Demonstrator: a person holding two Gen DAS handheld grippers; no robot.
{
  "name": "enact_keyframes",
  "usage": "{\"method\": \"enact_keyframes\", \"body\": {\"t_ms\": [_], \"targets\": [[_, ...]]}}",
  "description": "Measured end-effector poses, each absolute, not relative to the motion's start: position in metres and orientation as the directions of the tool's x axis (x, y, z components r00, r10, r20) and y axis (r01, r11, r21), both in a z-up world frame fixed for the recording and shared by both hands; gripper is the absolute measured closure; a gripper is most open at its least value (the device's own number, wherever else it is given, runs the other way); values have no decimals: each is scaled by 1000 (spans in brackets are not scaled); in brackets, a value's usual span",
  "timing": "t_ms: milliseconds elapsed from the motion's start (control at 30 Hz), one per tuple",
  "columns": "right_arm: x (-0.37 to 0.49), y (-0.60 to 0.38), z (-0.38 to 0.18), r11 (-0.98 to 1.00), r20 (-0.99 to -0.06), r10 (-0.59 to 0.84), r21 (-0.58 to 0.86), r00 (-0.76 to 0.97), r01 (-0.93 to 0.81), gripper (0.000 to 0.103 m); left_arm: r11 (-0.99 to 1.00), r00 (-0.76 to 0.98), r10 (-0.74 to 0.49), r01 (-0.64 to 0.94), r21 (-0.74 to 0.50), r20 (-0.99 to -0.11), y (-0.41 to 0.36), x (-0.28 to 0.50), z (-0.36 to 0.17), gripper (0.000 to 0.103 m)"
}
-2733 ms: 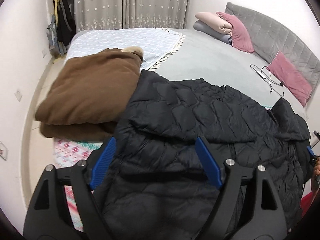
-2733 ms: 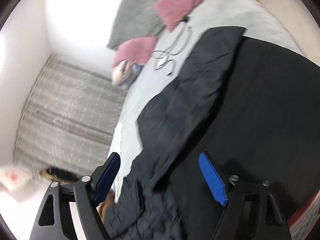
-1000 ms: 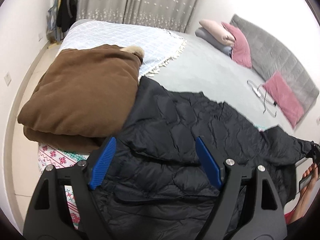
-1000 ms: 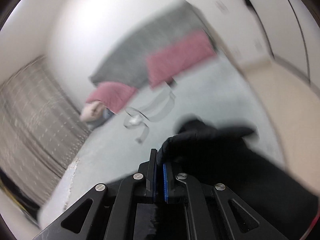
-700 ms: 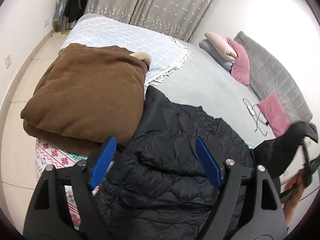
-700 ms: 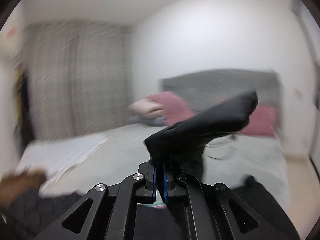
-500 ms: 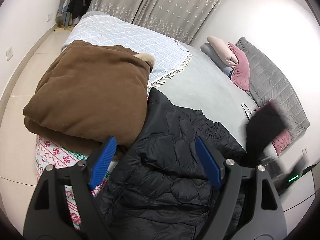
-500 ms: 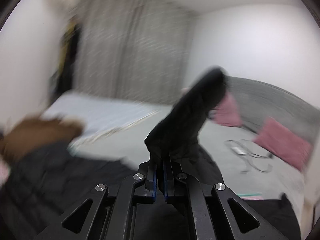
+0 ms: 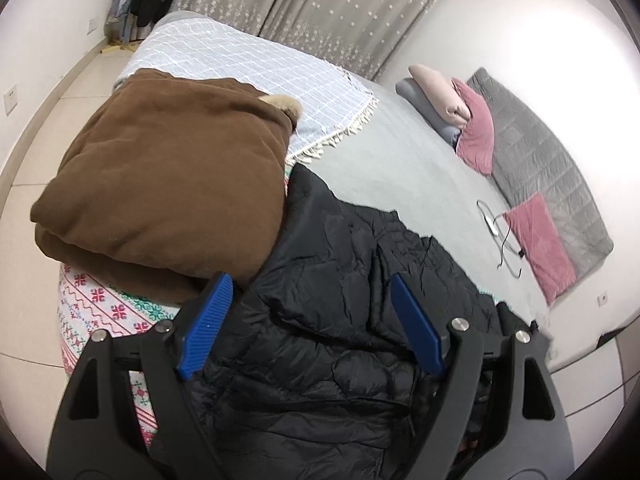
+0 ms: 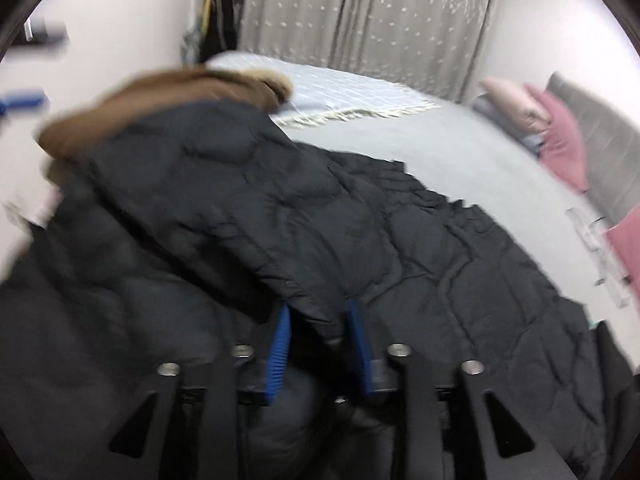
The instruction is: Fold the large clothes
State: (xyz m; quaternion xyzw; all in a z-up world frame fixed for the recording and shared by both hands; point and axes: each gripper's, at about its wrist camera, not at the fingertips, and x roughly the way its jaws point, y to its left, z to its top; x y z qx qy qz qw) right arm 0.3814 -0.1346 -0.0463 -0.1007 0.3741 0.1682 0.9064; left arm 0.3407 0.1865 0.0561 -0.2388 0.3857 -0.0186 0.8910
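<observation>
Since 0.5 s ago the right tongs point(image 10: 320, 340) have parted, dropping the sleeve across the black jacket point(image 9: 340, 320) lying on the bed beneath the wide-open left tongs point(image 9: 312, 320).

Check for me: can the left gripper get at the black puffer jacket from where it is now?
Probably yes. The left gripper hangs open right over the black puffer jacket, with nothing between its fingers and the fabric. The folded brown coat lies beside it to the left, pressing against the jacket's edge but not covering it.

No legible txt, labels, brands or nos. anywhere in either view.
</observation>
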Motion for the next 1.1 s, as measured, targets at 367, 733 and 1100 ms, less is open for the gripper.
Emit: {"method": "enact_keyframes", "body": {"t_ms": [367,733,1100], "targets": [[375,-316,-23,983,-739,133,182,661,6,49,960,639,-184,-47,-276,-747,131,349,43,21],[382,-418,-85,928,-870,-116,77,480,364,59,984,555,-133,-23,-175,-821,106,362,7,21],[441,-441,-87,887,-855,-10,231,518,399,59,985,595,-120,-32,-172,-795,111,362,14,21]]}}
